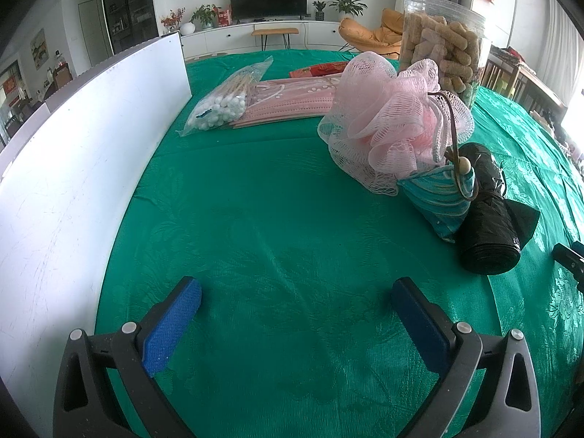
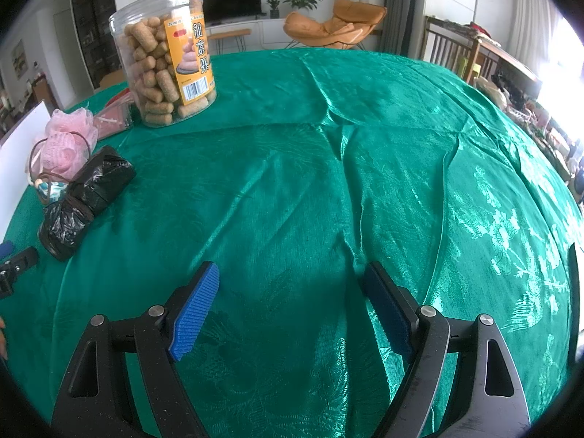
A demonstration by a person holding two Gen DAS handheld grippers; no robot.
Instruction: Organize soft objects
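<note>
Green tablecloth (image 2: 310, 168) in a living room; left gripper (image 1: 296, 301) and right gripper (image 2: 290, 283) spread.

One pink bath pouf (image 1: 392, 124), one black bag roll (image 1: 487, 215), one snack jar (image 2: 166, 51), one cotton swab bag (image 1: 224, 100), one teal pouch (image 1: 438, 197)

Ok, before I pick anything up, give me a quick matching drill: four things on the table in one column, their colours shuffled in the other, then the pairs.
Things:
1. bath pouf
2. roll of bin bags
3. tablecloth
4. board standing at the left edge

Colours:
A. black
B. white
C. pink
D. green

Pairs: 1-C, 2-A, 3-D, 4-B.
</note>
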